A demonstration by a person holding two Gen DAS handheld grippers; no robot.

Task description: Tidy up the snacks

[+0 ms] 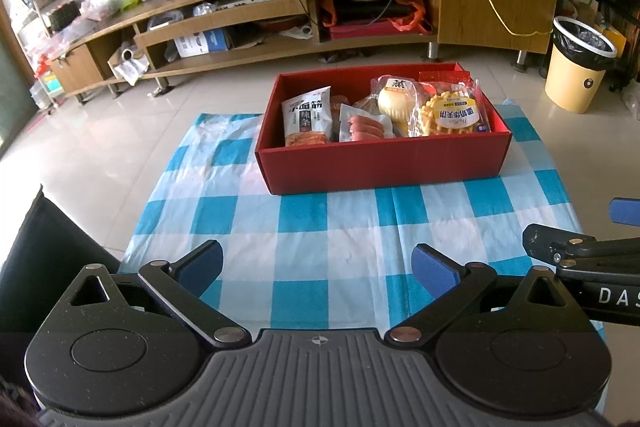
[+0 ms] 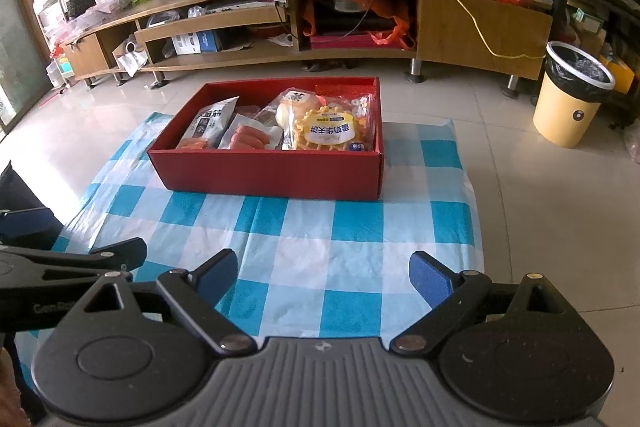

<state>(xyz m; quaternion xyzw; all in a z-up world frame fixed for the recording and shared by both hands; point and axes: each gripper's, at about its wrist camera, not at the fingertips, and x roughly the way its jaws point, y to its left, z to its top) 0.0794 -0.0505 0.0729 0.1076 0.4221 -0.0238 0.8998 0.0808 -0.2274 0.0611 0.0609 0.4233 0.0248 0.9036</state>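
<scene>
Blue checked cloth spread on tiled floor. Left gripper held wide open, empty, near edge. Red box of snacks set at far middle. Right gripper wide open, empty. Yellow bin far right. Snack labels hard to read.

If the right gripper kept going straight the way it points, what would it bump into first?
Probably the checkered cloth. The right gripper is open and empty, tilted down at bare cloth short of the red box. Depth is hard to judge here.
</scene>
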